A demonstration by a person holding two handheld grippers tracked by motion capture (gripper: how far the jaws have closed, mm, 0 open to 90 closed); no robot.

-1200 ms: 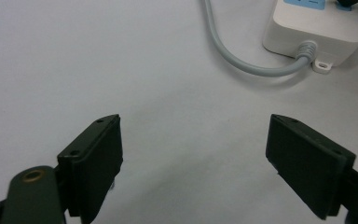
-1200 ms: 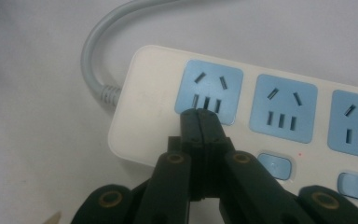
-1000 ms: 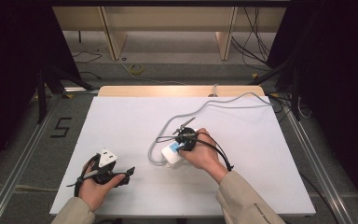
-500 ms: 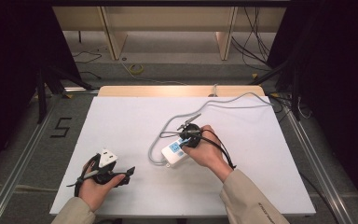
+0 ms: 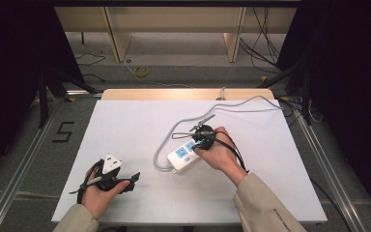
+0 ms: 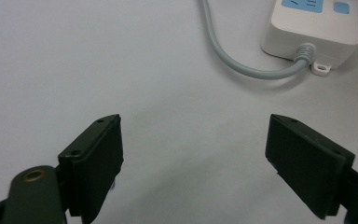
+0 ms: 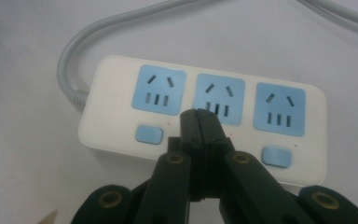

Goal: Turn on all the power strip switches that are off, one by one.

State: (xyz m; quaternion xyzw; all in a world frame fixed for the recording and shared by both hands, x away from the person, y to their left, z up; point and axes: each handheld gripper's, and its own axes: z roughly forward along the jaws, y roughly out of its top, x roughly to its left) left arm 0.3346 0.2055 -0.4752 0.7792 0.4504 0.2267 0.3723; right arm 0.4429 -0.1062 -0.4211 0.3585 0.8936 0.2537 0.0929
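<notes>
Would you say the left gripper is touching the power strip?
Apart. The left gripper view shows the left gripper open, with bare table between it and the power strip.

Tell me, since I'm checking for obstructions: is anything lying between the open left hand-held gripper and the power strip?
Nothing visible. Bare white table lies between the left hand-held gripper and the power strip; only the strip's own grey cord curves off its near end.

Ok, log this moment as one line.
right hand-held gripper: shut, empty, tips over power strip middle switch | left hand-held gripper: open, empty, apart | strip flat on table
</notes>
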